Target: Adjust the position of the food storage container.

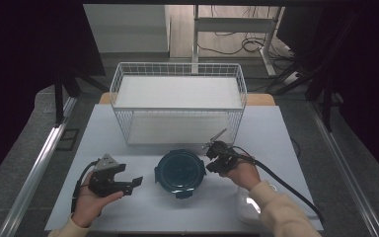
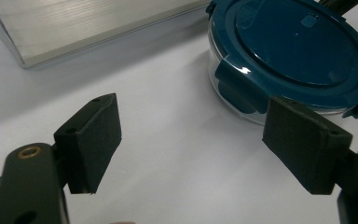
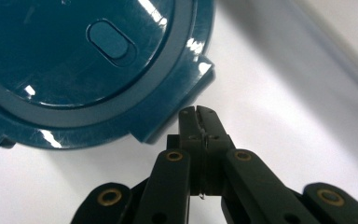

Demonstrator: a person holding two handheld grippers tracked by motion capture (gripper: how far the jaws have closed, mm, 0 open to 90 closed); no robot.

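I count one round container with a blue lid (image 1: 180, 172) on the counter (image 1: 143, 197), one white wire basket (image 1: 177, 101) behind it, and one clear plastic tub (image 1: 249, 205) at the near right edge. I have two claws: left (image 1: 137, 181), right (image 1: 211, 157).

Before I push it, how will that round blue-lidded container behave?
The container looks squat with a clear, possibly glass, base: probably stiff, heavy, unlikely to tip. Its glossy lid may be slippery. On the smooth white table it should slide, not roll.
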